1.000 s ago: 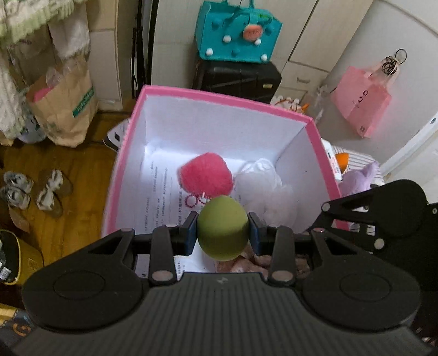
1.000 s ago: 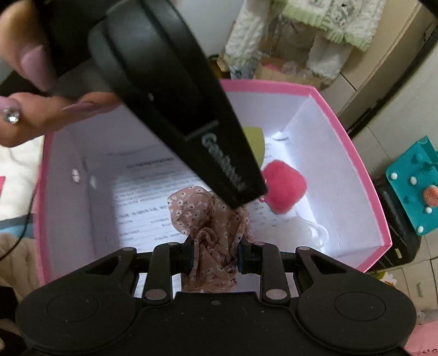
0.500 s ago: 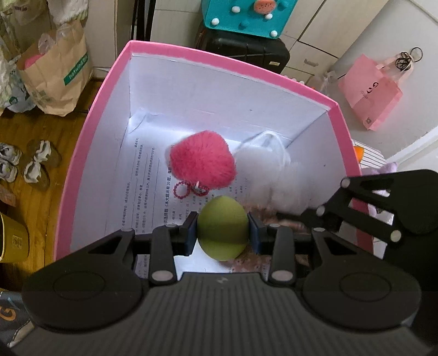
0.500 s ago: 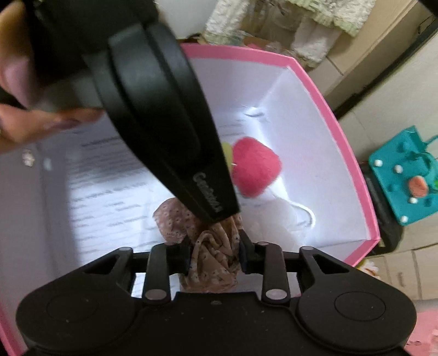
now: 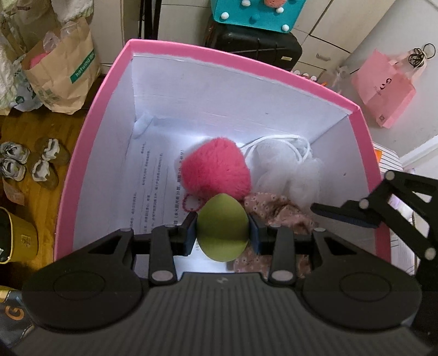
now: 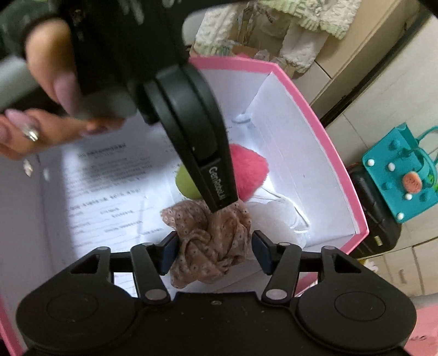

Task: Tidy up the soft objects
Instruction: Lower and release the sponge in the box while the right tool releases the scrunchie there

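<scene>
My left gripper point(image 5: 223, 235) is shut on a green egg-shaped sponge point(image 5: 222, 230) and holds it low inside the pink box point(image 5: 82, 153). Just beyond the sponge lie a pink pompom point(image 5: 216, 169) and a white mesh puff point(image 5: 290, 169) on the box's floor. My right gripper point(image 6: 215, 249) is opening; a floral brown scrunchie point(image 6: 210, 241) sits loose between its jaws on the paper-lined floor, with a gap at the right pad. In the right wrist view the left tool's black body point(image 6: 202, 131) and a hand point(image 6: 54, 109) hide part of the sponge point(image 6: 186, 183).
Beside the box on the wooden floor are a brown paper bag point(image 5: 63, 71), small shoes point(image 5: 27, 164) and a yellow cup point(image 5: 16, 238). Behind it stand a black suitcase point(image 5: 254, 43) with a teal bag point(image 5: 257, 11), and a pink bag point(image 5: 383, 85).
The right jaws have spread apart and let go of the scrunchie, which has puffed out on the floor. The left gripper sank deeper into the box with the sponge.
</scene>
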Demonstrator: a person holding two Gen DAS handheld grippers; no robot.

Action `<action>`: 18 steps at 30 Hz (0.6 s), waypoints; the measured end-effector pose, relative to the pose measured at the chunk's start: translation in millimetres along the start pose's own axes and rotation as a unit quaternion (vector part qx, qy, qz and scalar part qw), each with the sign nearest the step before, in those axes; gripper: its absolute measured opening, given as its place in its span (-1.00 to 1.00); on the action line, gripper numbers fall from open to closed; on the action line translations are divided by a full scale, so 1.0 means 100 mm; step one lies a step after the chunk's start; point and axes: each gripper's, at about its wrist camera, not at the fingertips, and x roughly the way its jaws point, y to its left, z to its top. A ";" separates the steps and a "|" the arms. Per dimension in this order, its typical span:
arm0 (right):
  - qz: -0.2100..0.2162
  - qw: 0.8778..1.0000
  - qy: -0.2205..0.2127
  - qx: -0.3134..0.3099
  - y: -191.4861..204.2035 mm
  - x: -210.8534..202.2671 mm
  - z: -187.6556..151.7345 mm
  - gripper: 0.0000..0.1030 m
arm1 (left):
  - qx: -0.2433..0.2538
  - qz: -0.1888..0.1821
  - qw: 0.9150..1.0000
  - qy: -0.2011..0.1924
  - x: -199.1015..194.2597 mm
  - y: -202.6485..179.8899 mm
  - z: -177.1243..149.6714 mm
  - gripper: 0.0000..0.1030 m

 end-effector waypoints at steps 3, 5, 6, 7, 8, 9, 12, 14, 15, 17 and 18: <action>0.015 0.999 -0.014 0.024 -0.09 -0.10 -0.02 0.21 | 0.005 0.001 1.000 0.003 0.03 -0.03 0.00 -0.26; 0.018 0.999 -0.021 0.035 -0.14 -0.12 0.00 0.21 | 0.006 0.010 1.000 0.003 0.04 -0.06 0.00 -0.18; 0.017 0.999 -0.025 0.039 -0.15 -0.16 -0.02 0.21 | 0.007 0.012 1.000 0.005 0.04 -0.07 0.00 -0.12; 0.017 0.998 -0.030 0.043 -0.15 -0.19 -0.05 0.21 | 0.007 0.013 1.000 0.005 0.01 -0.08 0.00 -0.09; 0.017 0.998 -0.035 0.046 -0.14 -0.19 -0.07 0.21 | 0.008 0.012 1.000 0.000 -0.02 -0.08 0.00 -0.01; 0.017 0.998 -0.040 0.050 -0.16 -0.18 -0.08 0.21 | 0.013 0.010 1.000 -0.008 -0.07 -0.09 -0.01 0.05; 0.026 0.996 -0.057 0.067 -0.14 -0.27 -0.14 0.21 | 0.035 0.006 0.999 -0.032 -0.28 -0.15 -0.07 0.11; 0.033 0.993 -0.071 0.083 -0.14 -0.35 -0.20 0.21 | 0.047 0.004 0.998 -0.046 -0.43 -0.18 -0.13 0.13; 0.036 0.992 -0.076 0.091 -0.15 -0.37 -0.23 0.21 | 0.052 0.002 0.997 -0.051 -0.50 -0.19 -0.16 0.14; 0.043 0.989 -0.090 0.109 -0.15 -0.47 -0.30 0.21 | 0.059 -0.002 0.996 -0.063 -0.64 -0.18 -0.22 0.15; 0.048 0.987 -0.096 0.119 -0.15 -0.52 -0.33 0.21 | 0.062 -0.002 0.996 -0.070 -0.71 -0.19 -0.25 0.16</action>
